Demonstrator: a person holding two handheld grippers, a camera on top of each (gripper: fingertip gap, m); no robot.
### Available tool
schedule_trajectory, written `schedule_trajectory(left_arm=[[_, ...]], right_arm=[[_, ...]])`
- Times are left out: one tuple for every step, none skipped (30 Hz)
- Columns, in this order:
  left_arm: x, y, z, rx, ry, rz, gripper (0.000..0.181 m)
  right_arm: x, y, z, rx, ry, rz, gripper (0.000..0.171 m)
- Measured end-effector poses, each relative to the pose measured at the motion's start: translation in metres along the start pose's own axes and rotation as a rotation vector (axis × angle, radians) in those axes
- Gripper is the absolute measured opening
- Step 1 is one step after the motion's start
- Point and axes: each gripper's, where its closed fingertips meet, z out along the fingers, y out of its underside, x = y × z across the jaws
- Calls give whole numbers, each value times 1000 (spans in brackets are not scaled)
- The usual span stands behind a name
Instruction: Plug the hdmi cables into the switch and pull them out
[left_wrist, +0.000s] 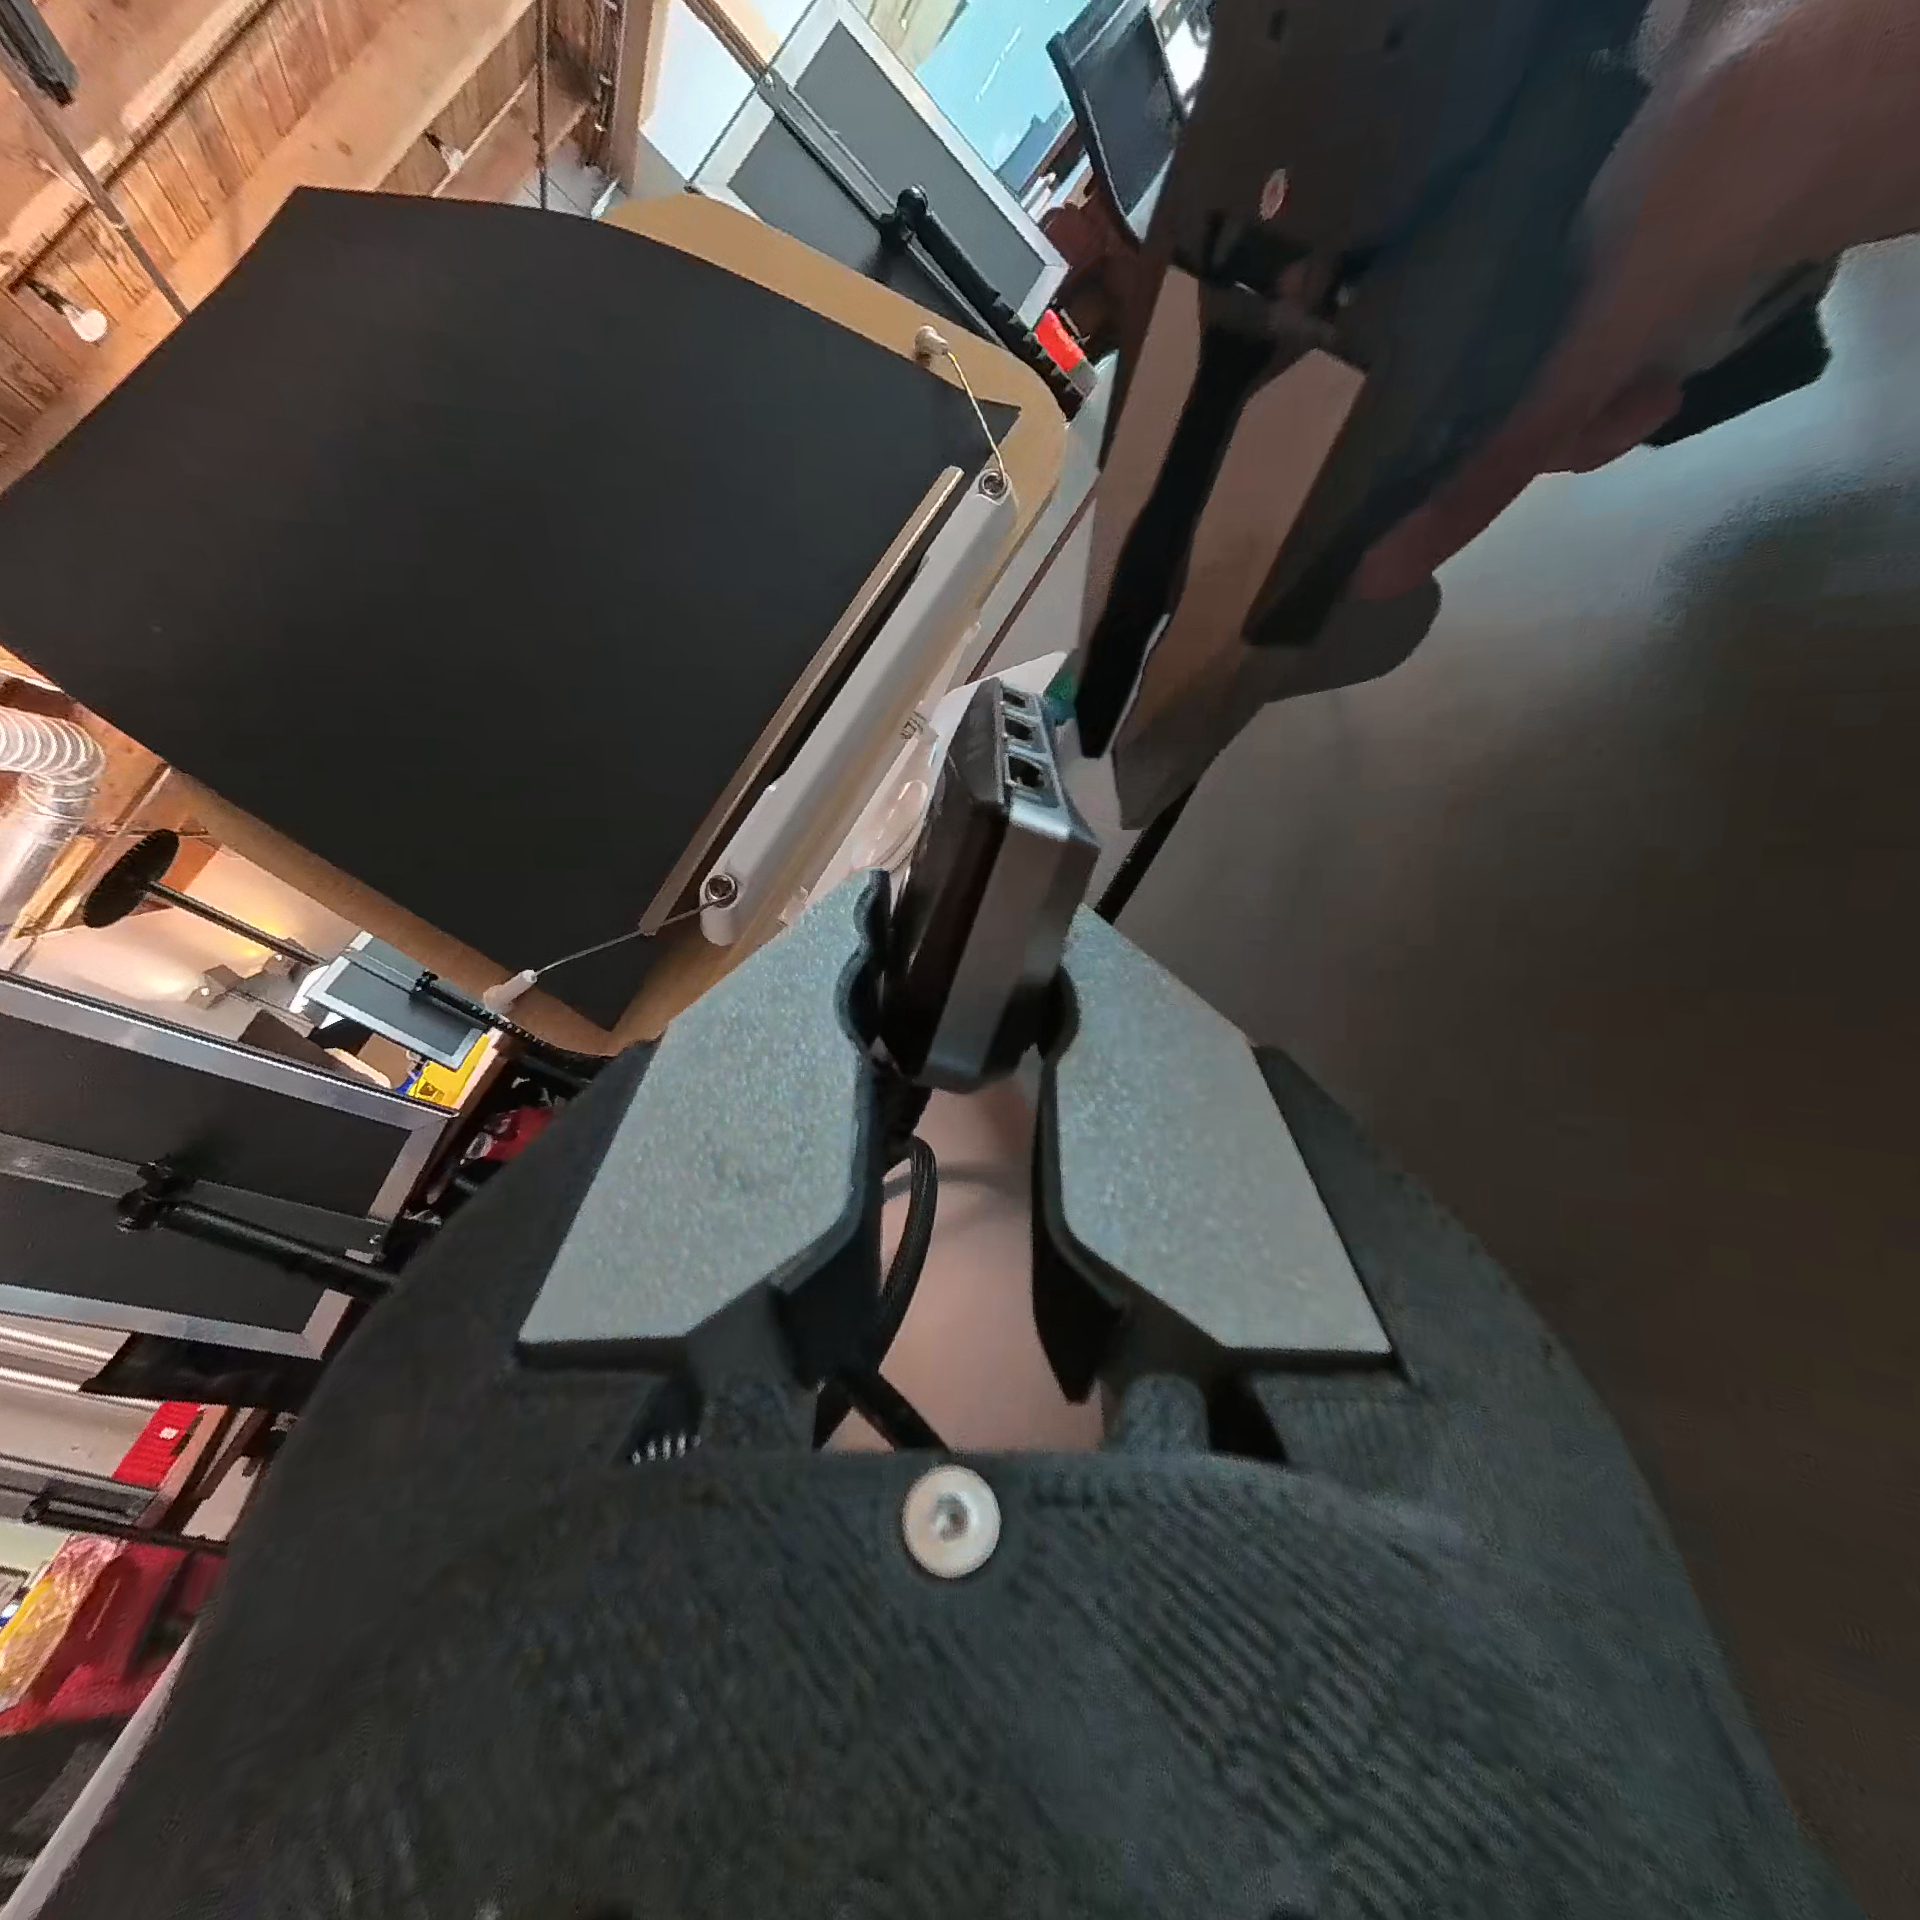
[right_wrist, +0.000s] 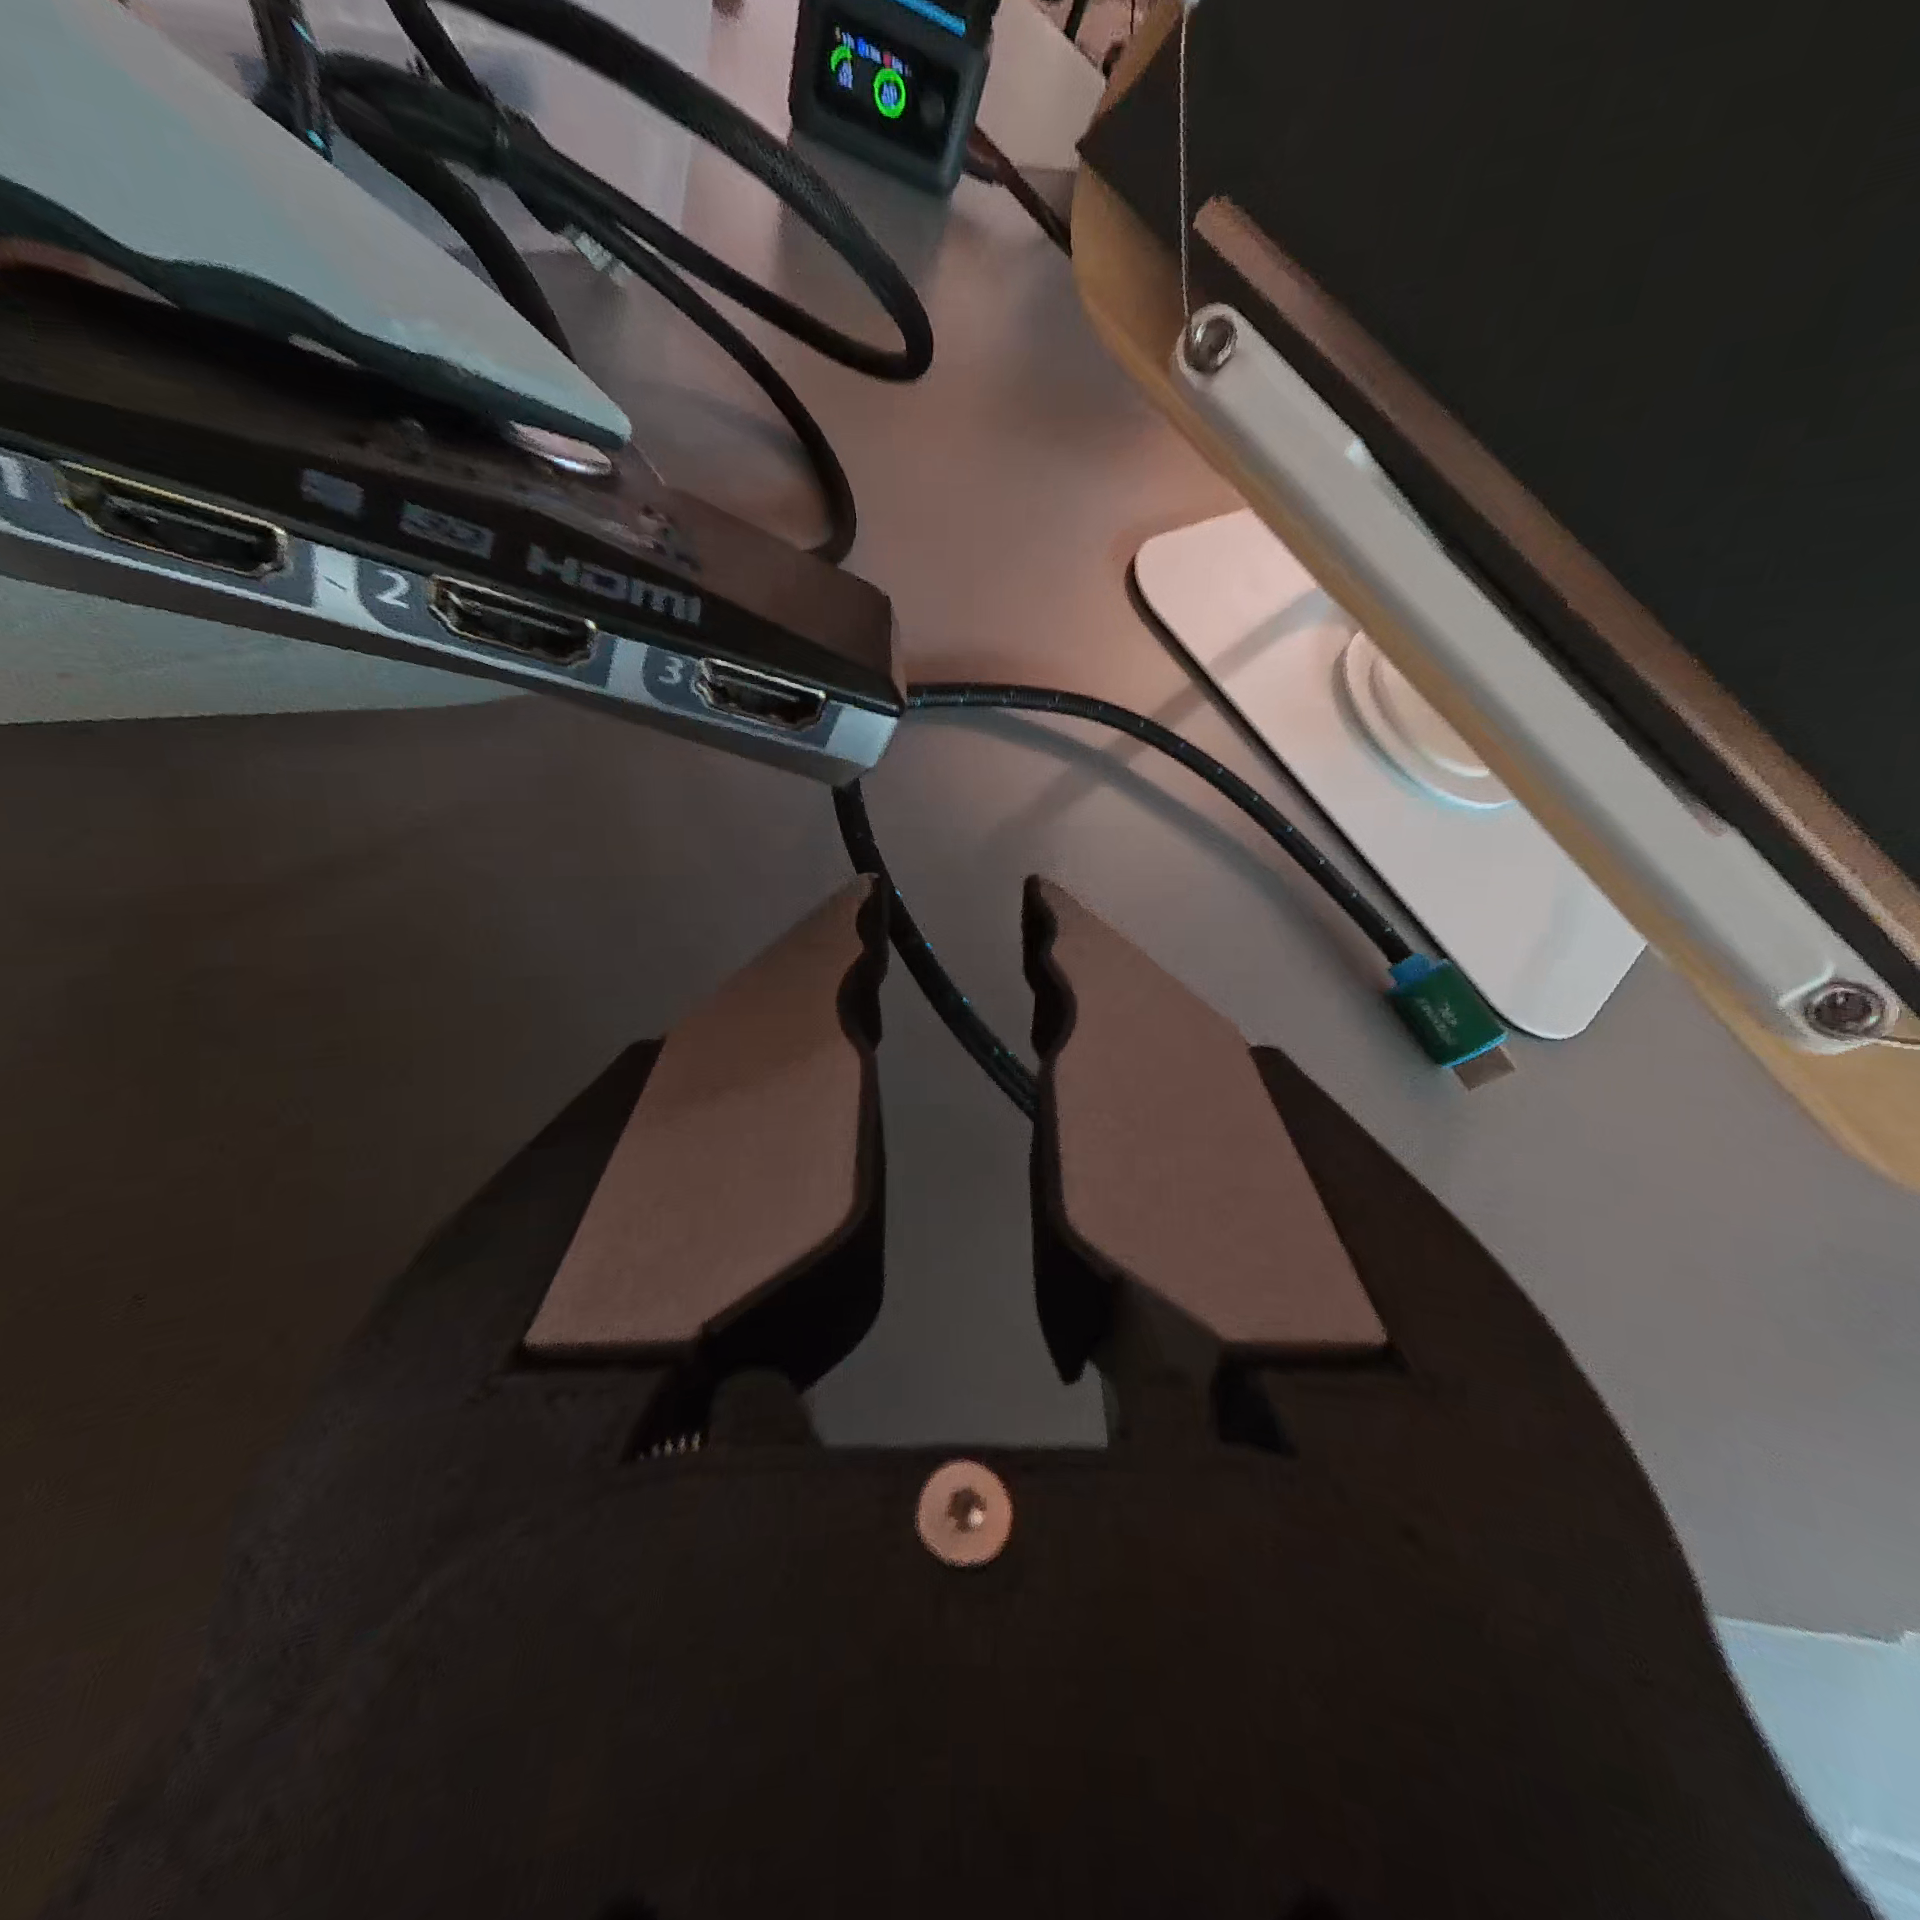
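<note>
Left fingers: my left gripper is pinching the near end of the switch, one finger on each broad side, so the box stands on edge between them.
Right fingers: my right gripper has its fingers a little apart with nothing gripped; a black braided cable runs through the gap, and I cannot tell whether it touches either finger.
Switch: in the right wrist view the switch lies at 10 o'clock from my right fingers, its port side facing me, three HDMI sockets in a row, all three without a plug.
Loose plug: a green-bodied HDMI plug with a blue collar lies on the table at 3 o'clock from my right fingers, well apart from the switch; its cable curves back to the switch's corner.
Other gripper: in the left wrist view the right gripper hangs at 1 o'clock, its tips just beside the far end of the switch.
Surroundings: a black panel with a wooden rim stands at 10 o'clock in the left wrist view; more black cables loop at 12 o'clock in the right wrist view, beside a small device with a lit screen.
</note>
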Motion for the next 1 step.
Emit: schedule_trajectory(left_arm=[[0, 0, 0, 0, -1, 3, 25]], right_arm=[[0, 4, 2, -17, -1, 3, 22]])
